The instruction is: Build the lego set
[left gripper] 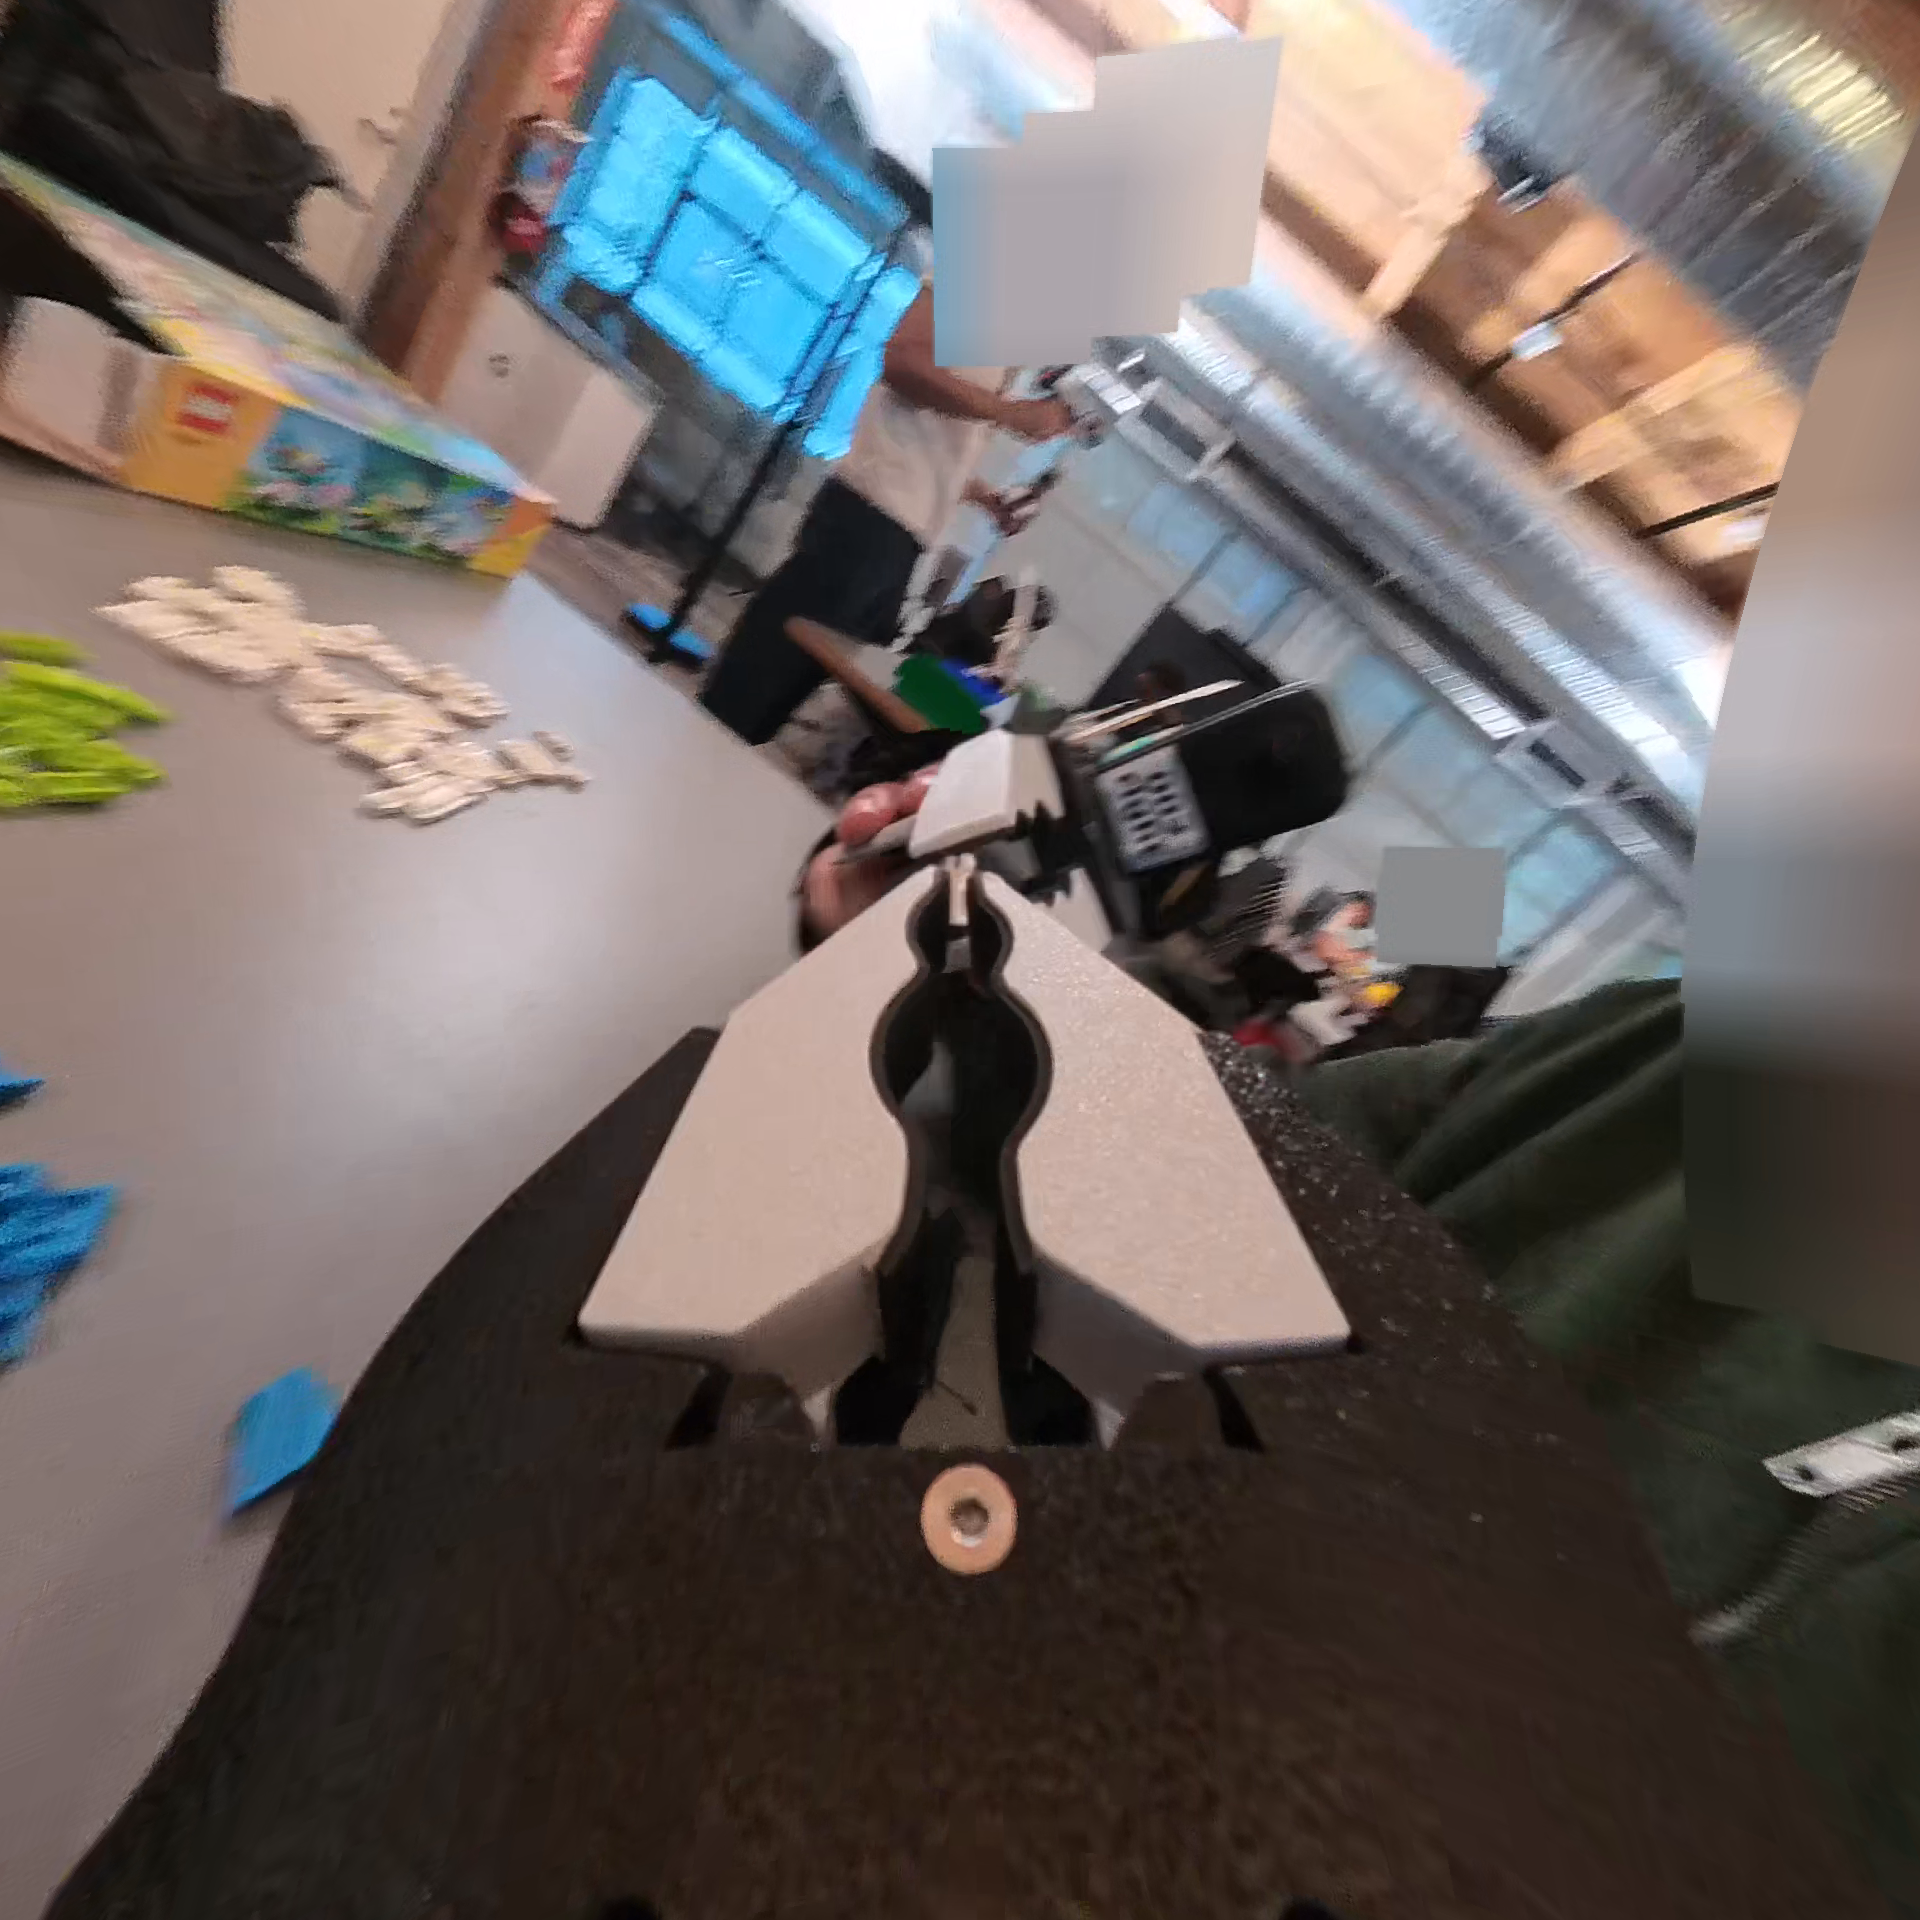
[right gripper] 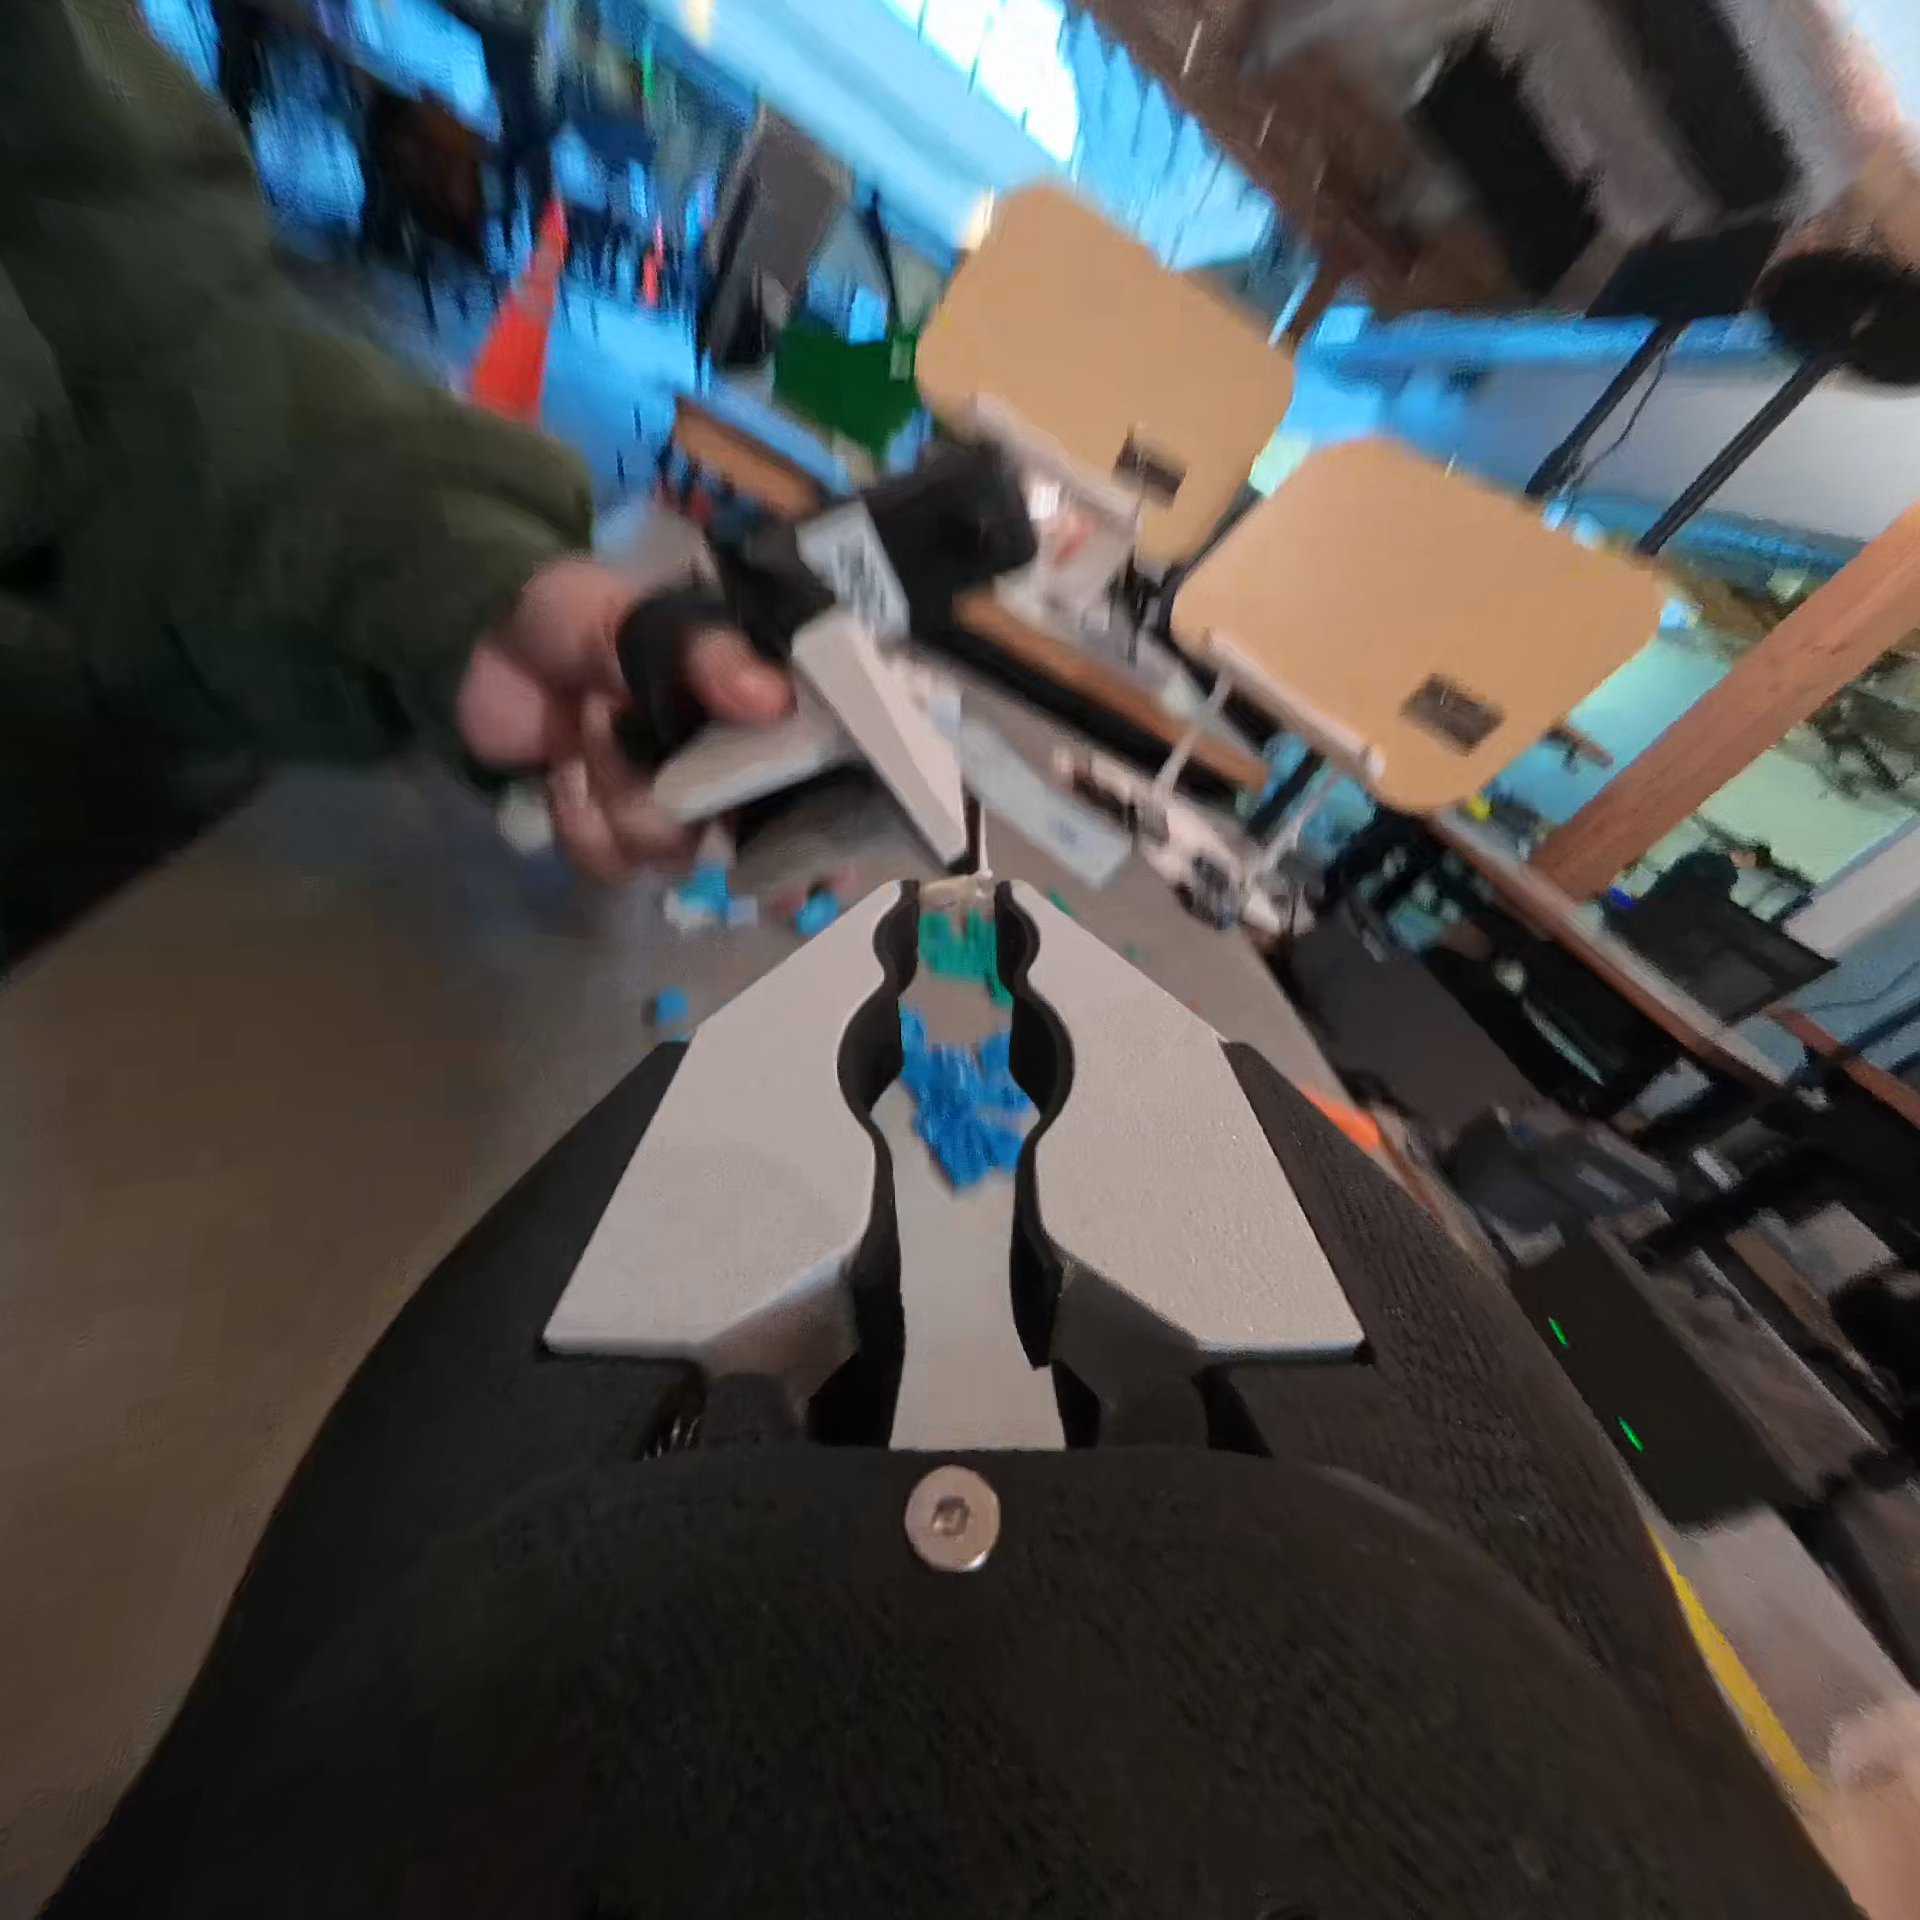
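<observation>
My left gripper (left gripper: 958, 900) is raised above the grey table (left gripper: 416, 987) and shut on a small white lego piece (left gripper: 954, 914) at its tips. My right gripper (right gripper: 956, 891) is nearly closed on a small clear piece (right gripper: 961, 885). The two grippers meet tip to tip in the air. The right gripper's grey finger (left gripper: 977, 795) shows just beyond the left tips, with a hand behind it. In the right wrist view the left gripper's fingers (right gripper: 894, 727) point down at my tips, with a thin white piece (right gripper: 977, 831) sticking out. Both views are blurred.
On the table lie white pieces (left gripper: 343, 686), lime green pieces (left gripper: 62, 738), blue pieces (left gripper: 42, 1247) and the lego box (left gripper: 343, 457). Blue (right gripper: 961, 1112) and teal (right gripper: 956, 951) piles lie under the right gripper. A person (left gripper: 904, 499) stands beyond the table edge.
</observation>
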`<state>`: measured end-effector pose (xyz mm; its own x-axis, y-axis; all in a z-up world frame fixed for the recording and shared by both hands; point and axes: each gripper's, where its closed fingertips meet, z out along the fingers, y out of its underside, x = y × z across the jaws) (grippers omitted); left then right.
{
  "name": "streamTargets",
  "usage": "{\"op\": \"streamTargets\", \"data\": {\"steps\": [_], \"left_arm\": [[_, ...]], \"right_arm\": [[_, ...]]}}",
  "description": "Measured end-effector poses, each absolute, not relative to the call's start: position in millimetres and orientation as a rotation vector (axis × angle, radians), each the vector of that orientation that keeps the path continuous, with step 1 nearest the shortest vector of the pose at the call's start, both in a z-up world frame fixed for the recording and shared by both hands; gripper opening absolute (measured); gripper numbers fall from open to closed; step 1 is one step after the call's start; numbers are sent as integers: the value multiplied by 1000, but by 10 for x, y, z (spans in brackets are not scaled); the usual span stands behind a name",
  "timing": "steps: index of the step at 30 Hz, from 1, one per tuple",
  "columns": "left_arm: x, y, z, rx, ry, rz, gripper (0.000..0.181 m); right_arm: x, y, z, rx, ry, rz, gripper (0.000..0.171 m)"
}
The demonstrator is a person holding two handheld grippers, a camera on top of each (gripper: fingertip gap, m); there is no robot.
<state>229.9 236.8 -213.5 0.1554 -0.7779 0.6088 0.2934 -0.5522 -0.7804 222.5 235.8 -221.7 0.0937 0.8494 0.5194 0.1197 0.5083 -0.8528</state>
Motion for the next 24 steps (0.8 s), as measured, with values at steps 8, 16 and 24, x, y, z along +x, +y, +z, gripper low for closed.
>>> {"op": "streamTargets", "data": {"steps": [8, 16, 24], "left_arm": [[1944, 2556, -2375, -1759, 571, -1048, 0], [2032, 2530, -2798, -1953, 802, -849, 24], [2266, 2470, -3163, -2036, 1086, -755, 25]], "right_arm": [[2568, 2772, -3466, -861, -2270, -461, 13], [2421, 2657, -3406, -506, -2373, -597, 27], [2704, 2618, -3106, -1386, -1825, 482, 26]]}}
